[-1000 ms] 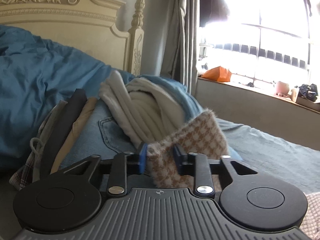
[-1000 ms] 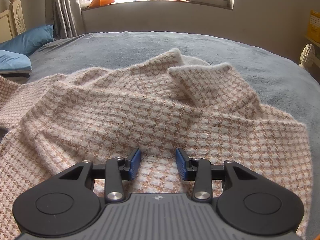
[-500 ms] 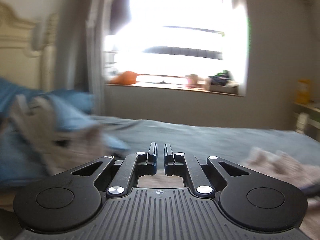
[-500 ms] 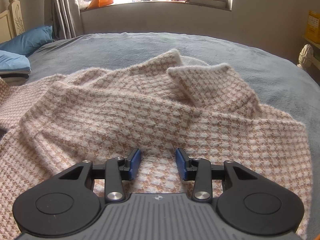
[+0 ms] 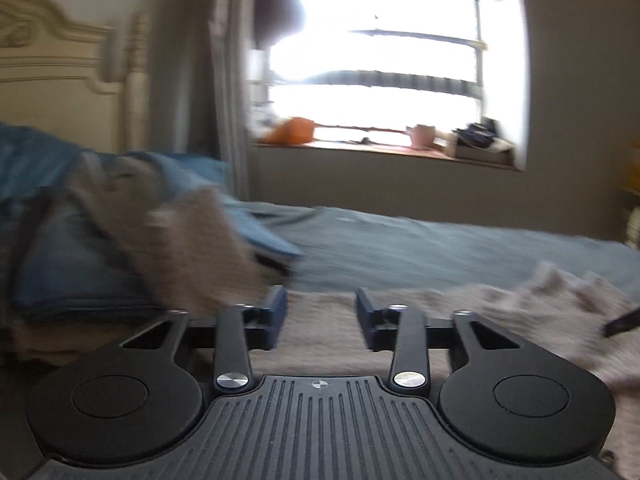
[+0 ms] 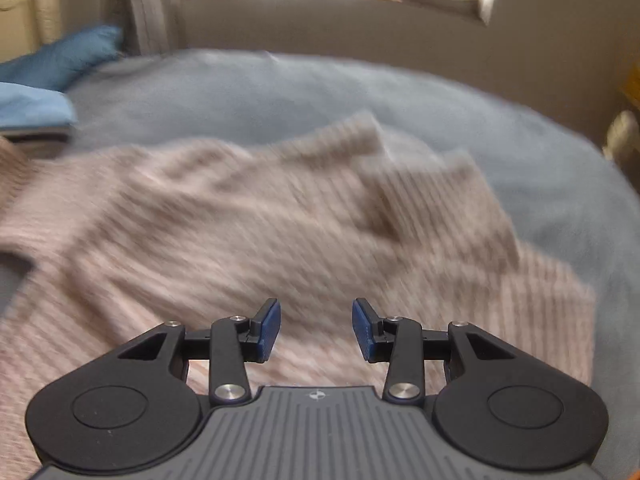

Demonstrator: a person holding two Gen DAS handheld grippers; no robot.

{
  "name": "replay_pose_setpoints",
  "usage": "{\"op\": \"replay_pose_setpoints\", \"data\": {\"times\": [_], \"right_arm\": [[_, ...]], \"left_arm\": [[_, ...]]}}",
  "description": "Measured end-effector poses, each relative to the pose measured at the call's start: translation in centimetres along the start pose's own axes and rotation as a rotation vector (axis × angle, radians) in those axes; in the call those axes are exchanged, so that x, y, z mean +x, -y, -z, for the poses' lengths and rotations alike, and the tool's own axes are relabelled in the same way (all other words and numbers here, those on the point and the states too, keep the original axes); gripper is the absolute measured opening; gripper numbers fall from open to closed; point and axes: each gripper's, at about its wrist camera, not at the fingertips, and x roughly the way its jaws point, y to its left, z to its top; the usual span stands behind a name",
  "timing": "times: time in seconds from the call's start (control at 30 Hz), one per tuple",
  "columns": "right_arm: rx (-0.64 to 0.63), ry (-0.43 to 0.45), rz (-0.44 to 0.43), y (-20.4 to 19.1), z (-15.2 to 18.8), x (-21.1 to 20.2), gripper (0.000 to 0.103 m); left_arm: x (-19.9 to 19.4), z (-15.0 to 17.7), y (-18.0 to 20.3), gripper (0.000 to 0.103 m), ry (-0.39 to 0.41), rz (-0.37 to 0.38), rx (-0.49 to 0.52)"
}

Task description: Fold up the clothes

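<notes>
Now the left claw (image 5: 320,312) stands spread, its jaws having just been opening, with nothing pinched between the blue pads; only the checked sweater (image 5: 332,332) lies flat beneath the gap. In the left wrist view the picture is blurred: that sweater runs across the lower middle toward the right edge, and a pile of clothes (image 5: 120,232) sits at the left against a blue pillow (image 5: 36,152), below a cream headboard (image 5: 56,64). A bright window (image 5: 384,52) fills the upper middle, with an orange thing (image 5: 296,130) on its sill. In the right wrist view the right claw (image 6: 316,330) is likewise spread and holds nothing, poised over the checked sweater (image 6: 240,220), which lies rumpled across the centre and left of the frame on the grey-blue bed (image 6: 280,88).
</notes>
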Motion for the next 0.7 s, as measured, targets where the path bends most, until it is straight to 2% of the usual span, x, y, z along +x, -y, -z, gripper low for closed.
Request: {"op": "replay_pose_setpoints", "data": {"times": [0.03, 0.1, 0.2, 0.23, 0.3, 0.37, 0.43, 0.47, 0.57, 0.6, 0.63, 0.67, 0.7], "right_arm": [[-0.026, 0.02, -0.032, -1.3, -1.2, -0.9, 0.042], [-0.072, 0.057, -0.106, -4.1, -3.9, -2.7, 0.042], [-0.086, 0.069, -0.304, -9.5, -8.5, -4.3, 0.053], [-0.079, 0.063, -0.379, -11.4, -9.9, -4.7, 0.059], [-0.058, 0.036, -0.528, -15.1, -12.4, -4.8, 0.06], [-0.045, 0.004, -0.627, -18.8, -14.4, -4.4, 0.061], [-0.04, -0.024, -0.705, -22.4, -16.2, -3.9, 0.064], [-0.048, -0.033, -0.719, -24.1, -16.9, -3.4, 0.066], [-0.042, -0.076, -0.725, -27.8, -18.5, -1.3, 0.067], [-0.03, -0.097, -0.725, -28.7, -18.9, -0.5, 0.067], [-0.019, -0.115, -0.72, -29.5, -19.3, 0.3, 0.067], [-0.011, -0.128, -0.709, -30.2, -19.6, 1.1, 0.067], [-0.001, -0.145, -0.7, -30.7, -19.8, 1.8, 0.068]], "left_arm": [[0.0, -0.3, -1.5, 0.068, 0.02, -0.049, -0.014], [0.5, -0.9, -3.8, 0.08, 0.051, -0.124, -0.024], [1.9, -1.7, -5.6, 0.096, 0.071, -0.171, -0.001], [2.7, -1.9, -5.9, 0.097, 0.075, -0.18, 0.02], [4.3, -2.2, -5.8, 0.097, 0.075, -0.188, 0.083], [5.5, -2.1, -5.2, 0.095, 0.078, -0.201, 0.148], [6.5, -1.8, -4.5, 0.088, 0.073, -0.2, 0.192], [6.8, -1.6, -4.4, 0.081, 0.065, -0.189, 0.193], [7.7, -0.9, -4.1, 0.075, 0.04, -0.16, 0.19], [8.0, -0.8, -4.2, 0.067, 0.031, -0.157, 0.177], [8.4, -0.7, -4.3, 0.055, 0.022, -0.153, 0.165], [8.8, -0.6, -4.5, 0.05, 0.013, -0.15, 0.152], [9.0, -0.5, -4.7, 0.035, 0.007, -0.142, 0.133]]}}
